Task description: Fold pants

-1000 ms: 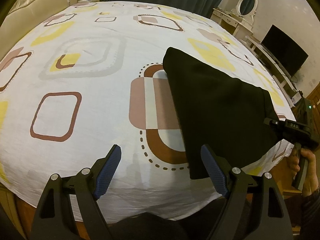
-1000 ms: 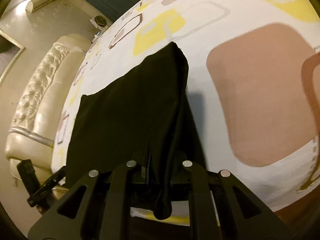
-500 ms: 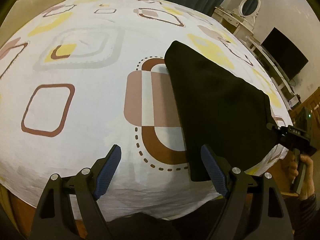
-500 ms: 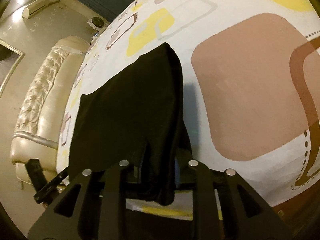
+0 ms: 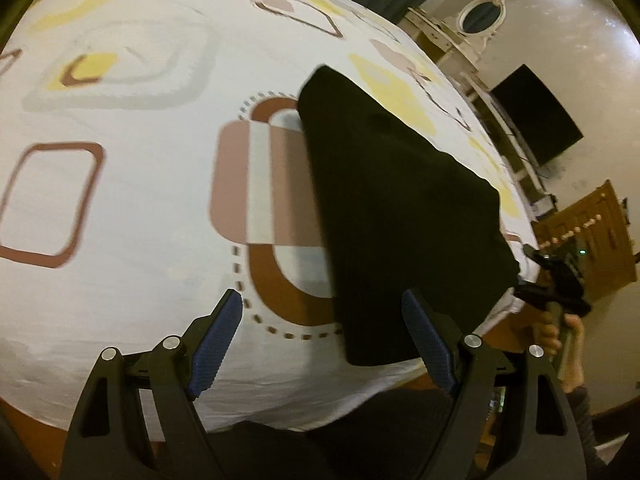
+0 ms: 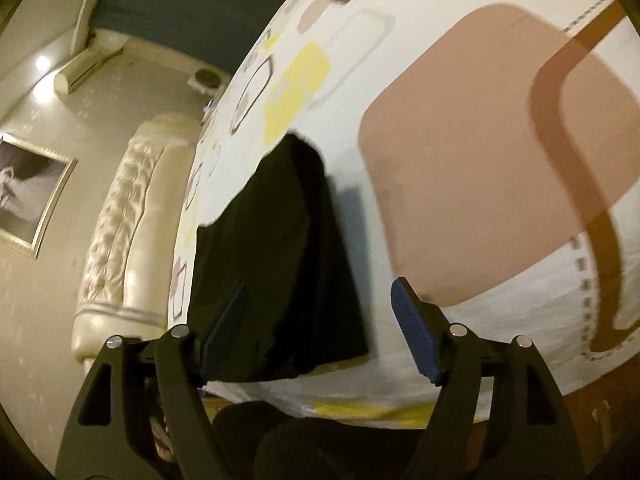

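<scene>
The black pants [image 5: 392,216] lie folded in a flat oblong on the patterned bed sheet [image 5: 132,208], near the bed's front edge. They also show in the right wrist view [image 6: 276,264]. My left gripper [image 5: 320,340] is open and empty, just short of the pants' near corner. My right gripper [image 6: 316,328] is open and empty, hovering at the pants' near end. The right gripper also shows at the right of the left wrist view [image 5: 556,284], at the pants' right corner, in a hand.
A padded cream headboard [image 6: 128,216] runs along the bed's far side. A white dresser with an oval mirror [image 5: 476,20] and a dark TV [image 5: 536,116] stand by the wall. A wooden cabinet [image 5: 588,236] is near the bed's right corner.
My right gripper was shut on the pants' edge; it has opened and let the pants drop flat on the bed. The left gripper stayed open and shifted slightly.
</scene>
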Demonstrator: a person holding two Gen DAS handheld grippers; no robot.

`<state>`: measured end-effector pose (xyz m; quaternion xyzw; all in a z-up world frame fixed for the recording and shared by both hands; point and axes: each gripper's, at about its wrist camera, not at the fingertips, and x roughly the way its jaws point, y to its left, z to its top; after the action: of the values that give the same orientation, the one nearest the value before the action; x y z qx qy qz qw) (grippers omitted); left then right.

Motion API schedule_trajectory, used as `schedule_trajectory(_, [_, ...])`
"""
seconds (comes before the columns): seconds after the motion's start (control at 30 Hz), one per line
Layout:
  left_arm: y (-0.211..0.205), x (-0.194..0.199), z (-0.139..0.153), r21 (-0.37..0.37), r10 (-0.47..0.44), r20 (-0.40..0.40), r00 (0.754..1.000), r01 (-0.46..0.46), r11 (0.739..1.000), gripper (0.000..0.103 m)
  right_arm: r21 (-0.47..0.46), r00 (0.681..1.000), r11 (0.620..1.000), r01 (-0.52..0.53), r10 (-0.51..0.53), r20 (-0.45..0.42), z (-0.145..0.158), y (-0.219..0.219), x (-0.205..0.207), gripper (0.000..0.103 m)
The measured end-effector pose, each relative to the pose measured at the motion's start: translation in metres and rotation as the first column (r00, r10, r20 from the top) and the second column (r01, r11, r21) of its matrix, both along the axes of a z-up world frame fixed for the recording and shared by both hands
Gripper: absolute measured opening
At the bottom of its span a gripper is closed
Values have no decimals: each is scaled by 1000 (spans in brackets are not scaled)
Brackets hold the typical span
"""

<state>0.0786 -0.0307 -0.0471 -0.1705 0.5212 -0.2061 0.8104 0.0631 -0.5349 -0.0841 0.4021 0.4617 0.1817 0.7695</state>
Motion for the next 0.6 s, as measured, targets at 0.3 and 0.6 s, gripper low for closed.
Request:
schedule_trajectory(0.3, [-25,26,-22,-230,-66,-101,993,42,972,84,58,995,994,-96,96,8,-20,30,8,79])
schedule_trajectory(0.6, [-47,35,-33,-197,-88,-117,989,64,978,53,-135,990,982,-133,137,22,-13,57,11,46])
